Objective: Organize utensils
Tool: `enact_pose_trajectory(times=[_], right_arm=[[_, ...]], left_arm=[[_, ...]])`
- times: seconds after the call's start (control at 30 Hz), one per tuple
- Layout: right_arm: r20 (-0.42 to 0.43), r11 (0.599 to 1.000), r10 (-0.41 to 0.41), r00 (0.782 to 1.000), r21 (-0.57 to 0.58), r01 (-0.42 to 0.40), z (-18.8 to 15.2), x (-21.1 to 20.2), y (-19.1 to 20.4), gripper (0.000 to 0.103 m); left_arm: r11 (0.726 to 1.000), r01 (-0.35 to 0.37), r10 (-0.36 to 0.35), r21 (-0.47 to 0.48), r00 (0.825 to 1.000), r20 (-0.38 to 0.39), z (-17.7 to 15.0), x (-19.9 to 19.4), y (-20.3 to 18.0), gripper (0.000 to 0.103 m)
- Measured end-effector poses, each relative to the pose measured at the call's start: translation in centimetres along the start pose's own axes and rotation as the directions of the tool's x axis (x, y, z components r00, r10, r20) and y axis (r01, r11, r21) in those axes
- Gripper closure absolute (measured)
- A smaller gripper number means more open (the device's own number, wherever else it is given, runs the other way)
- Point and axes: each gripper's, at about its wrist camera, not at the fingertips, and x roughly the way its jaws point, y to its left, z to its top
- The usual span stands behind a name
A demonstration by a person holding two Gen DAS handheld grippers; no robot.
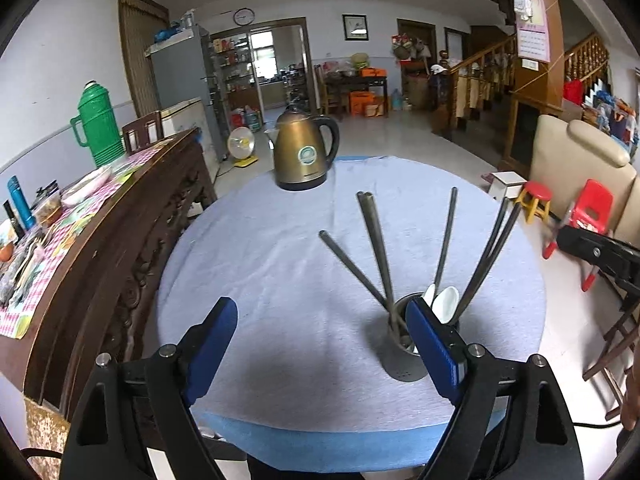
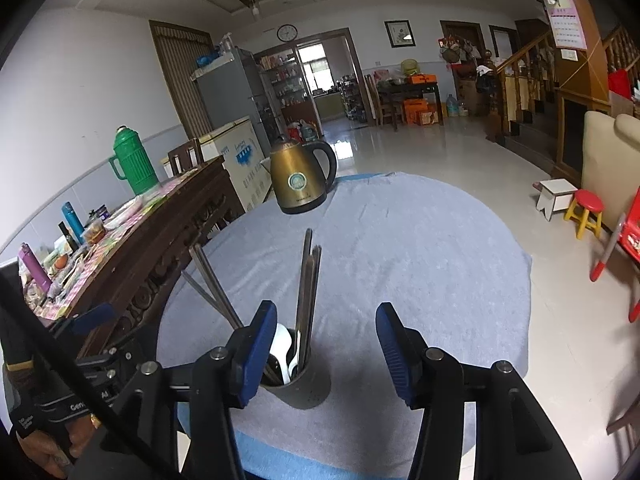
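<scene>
A dark metal utensil holder point(image 1: 405, 354) stands on the round table's light blue cloth point(image 1: 280, 280). Several dark chopsticks point(image 1: 376, 240) fan out of it, with two white spoons point(image 1: 446, 303) inside. My left gripper point(image 1: 320, 320) is open and empty; its right finger point(image 1: 430, 344) stands in front of the holder. In the right wrist view the holder point(image 2: 298, 386) with chopsticks point(image 2: 306, 292) and a white spoon point(image 2: 281, 344) sits behind my left finger point(image 2: 258, 352). My right gripper point(image 2: 326, 328) is open and empty.
A bronze electric kettle point(image 1: 305, 154) stands at the table's far side. A dark wooden sideboard point(image 1: 120, 248) with a green thermos point(image 1: 98, 124) and clutter runs along the left. Red and yellow stools point(image 1: 536, 200) stand on the floor at the right.
</scene>
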Motion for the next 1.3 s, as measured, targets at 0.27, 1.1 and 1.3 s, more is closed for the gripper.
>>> enact_pose_trajectory(times=[0.27, 1.1, 1.3], right_arm=[[0.004, 1.000, 0.006, 1.000, -0.022, -0.006, -1.1, -0.5, 1.2, 0.043], [0.056, 0.996, 0.080, 0.995, -0.047, -0.078, -5.2, -5.1, 3.8, 0.040], [0.034, 0.997, 0.077, 0.996, -0.002, -0.077, -5.6, -3.8, 3.7, 0.039]], left_arm=[[0.998, -0.055, 0.055, -0.022, 0.998, 0.013, -0.5, -1.0, 0.4, 0.016], [0.965, -0.250, 0.256, -0.075, 0.962, 0.089, -2.8, -8.0, 0.6, 0.008], [0.963, -0.265, 0.269, -0.054, 0.961, 0.070, -3.1, -7.6, 1.1, 0.008]])
